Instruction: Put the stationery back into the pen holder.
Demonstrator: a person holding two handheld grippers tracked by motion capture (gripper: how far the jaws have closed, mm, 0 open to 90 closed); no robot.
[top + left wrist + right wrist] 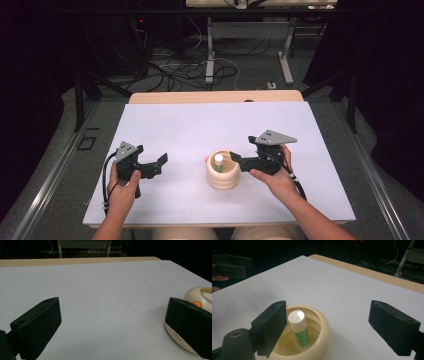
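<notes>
The glue stick [299,328] is stood tilted inside the cream holder [323,333], lower centre; both the right gripper [327,327] and the left gripper [152,166] are held apart.

Glue stick [298,328] upright in cream holder [323,335]

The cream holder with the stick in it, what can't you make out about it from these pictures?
- Cream holder: in the left gripper view its lettering is cut short by the black jaw in front and the picture's edge.
- White-capped stick: its base is hidden by the holder's wall in the right gripper view; the green label print is too blurred to read.
- Right gripper: the high view cannot settle whether its jaw touches the holder's rim.
</notes>
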